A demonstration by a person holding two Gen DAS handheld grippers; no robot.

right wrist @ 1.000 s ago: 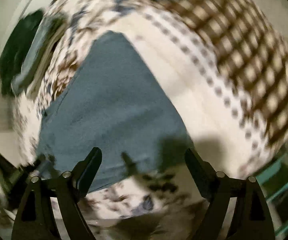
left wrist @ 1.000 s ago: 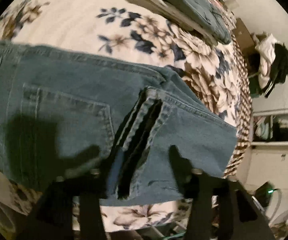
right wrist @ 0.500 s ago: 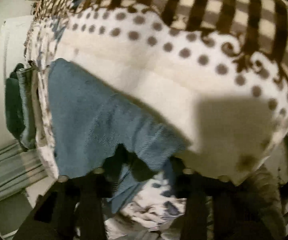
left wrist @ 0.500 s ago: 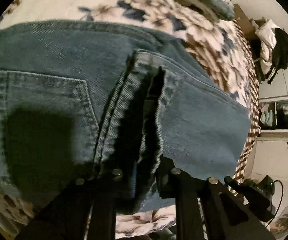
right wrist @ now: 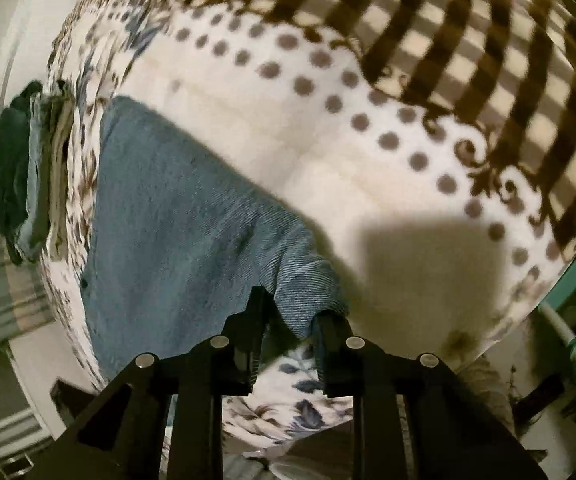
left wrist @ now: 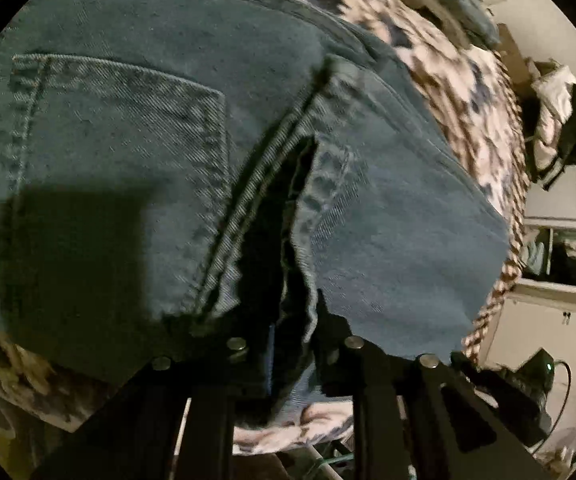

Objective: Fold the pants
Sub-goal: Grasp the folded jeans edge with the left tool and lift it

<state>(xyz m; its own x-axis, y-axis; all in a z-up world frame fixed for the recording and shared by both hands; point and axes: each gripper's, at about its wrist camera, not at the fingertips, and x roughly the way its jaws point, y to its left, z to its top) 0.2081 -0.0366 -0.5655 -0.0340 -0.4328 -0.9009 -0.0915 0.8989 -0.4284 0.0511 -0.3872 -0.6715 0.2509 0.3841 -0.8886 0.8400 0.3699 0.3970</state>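
Observation:
Blue jeans (left wrist: 127, 140) lie folded on a bed, back pocket (left wrist: 119, 128) up, with stitched leg edges stacked beside it. My left gripper (left wrist: 288, 332) points steeply down and is shut on those stacked denim edges near the bed's front edge. In the right wrist view the same jeans (right wrist: 175, 208) end in a folded corner. My right gripper (right wrist: 294, 320) has that corner between its fingers; its jaws are closing and the pads pinch the denim.
The bedspread is floral (left wrist: 448, 64), with a dotted and brown-checked blanket (right wrist: 328, 140) beside the jeans. A stack of folded clothes (right wrist: 27, 168) sits at the bed's far side. Hanging garments (left wrist: 568, 120) and white shelves (left wrist: 560, 296) stand past the bed's edge.
Both grippers were open above the jeans. Each came down to the fabric and closed, the left on the stacked edges, the right on the folded corner.

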